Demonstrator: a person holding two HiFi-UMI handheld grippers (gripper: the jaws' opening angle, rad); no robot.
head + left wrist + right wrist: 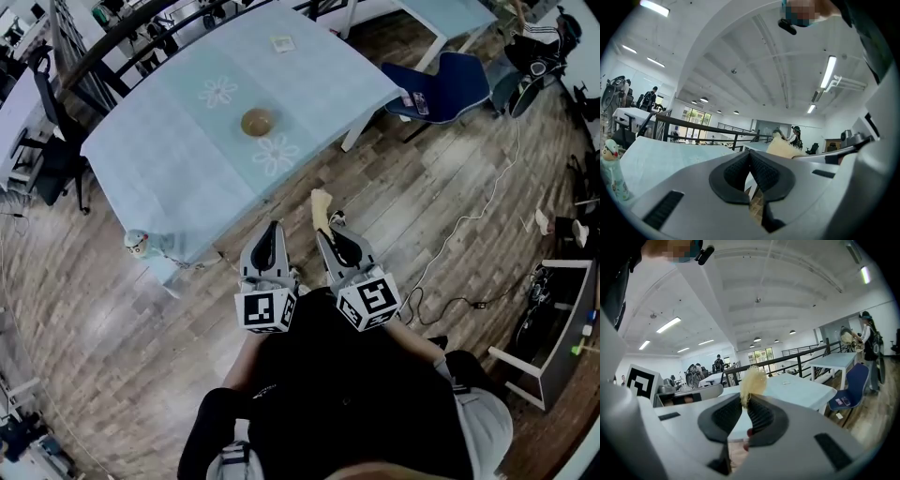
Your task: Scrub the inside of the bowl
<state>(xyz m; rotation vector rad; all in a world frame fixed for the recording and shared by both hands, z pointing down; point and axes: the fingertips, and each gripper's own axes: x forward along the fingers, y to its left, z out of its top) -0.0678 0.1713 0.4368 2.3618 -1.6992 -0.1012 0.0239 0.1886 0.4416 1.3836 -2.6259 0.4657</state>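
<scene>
A small brown bowl [257,122] sits near the middle of a table covered in a light blue cloth [169,141], well ahead of both grippers. I hold both grippers close to my body, over the wood floor short of the table's near edge. My right gripper [325,234] is shut on a pale yellow scrubber [322,206], which sticks up past the fingertips [752,380]. My left gripper [270,228] is shut with nothing between its pads [761,171]. The bowl does not show in either gripper view.
A small white card [282,43] lies at the table's far side. A blue chair [441,84] stands at the right of the table and a black chair [52,150] at its left. A doll-topped bottle [139,246] stands by the near table corner. A cable [469,216] runs over the floor.
</scene>
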